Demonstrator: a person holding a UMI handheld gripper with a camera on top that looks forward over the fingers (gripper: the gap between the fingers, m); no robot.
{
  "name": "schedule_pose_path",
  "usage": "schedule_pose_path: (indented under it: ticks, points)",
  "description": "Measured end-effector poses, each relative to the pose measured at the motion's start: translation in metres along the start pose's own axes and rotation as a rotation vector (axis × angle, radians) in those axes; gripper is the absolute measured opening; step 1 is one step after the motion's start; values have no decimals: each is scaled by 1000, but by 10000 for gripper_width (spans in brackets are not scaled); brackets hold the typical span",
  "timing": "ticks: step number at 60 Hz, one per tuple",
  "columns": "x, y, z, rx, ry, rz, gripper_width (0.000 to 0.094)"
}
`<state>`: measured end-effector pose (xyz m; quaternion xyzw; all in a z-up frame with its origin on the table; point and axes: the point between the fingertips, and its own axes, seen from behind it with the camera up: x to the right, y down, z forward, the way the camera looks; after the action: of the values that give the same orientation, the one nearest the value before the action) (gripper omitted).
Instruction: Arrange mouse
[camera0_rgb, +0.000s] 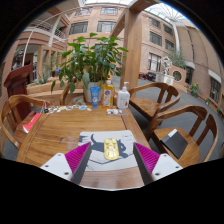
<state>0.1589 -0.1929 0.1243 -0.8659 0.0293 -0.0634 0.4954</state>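
Wooden bench (70, 130), broad and warm brown, filling the middle of the gripper view under open daylight, with brick buildings and a timber post rising beyond. Wooden armchairs (170, 120) drawn up around it, one at each side and more at the far end, set as for sitting. At the far edge, a leafy green plant (90, 60), and just before it a row of bottles (108, 96), apparently pushed back to leave the near surface free for work. On the far left side, a small pink and white item (32, 121), too small to identify. On the near edge, a grey mat (105, 148) lying flat. On the mat, something small with a yellow top (111, 149), likely the mouse named in the task, though too blurred to be sure; a dark shape just beside it, unclear. Closest of all, the gripper (110, 157), its two magenta pads (77, 156) spread wide apart with a clear gap on either side of the yellow-topped object, gripping nothing. Object resting on its own on the mat, between and slightly ahead of the fingers. Judged from this: an approach lined up on the object, fingers held wide to straddle it, grasp not yet made, arranging seemingly at an early stage.
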Motion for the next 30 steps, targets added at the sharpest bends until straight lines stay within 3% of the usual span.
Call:
schedule_pose_path:
  ticks: [30]
  points:
    - [2,30,-76,22,2,-41,852]
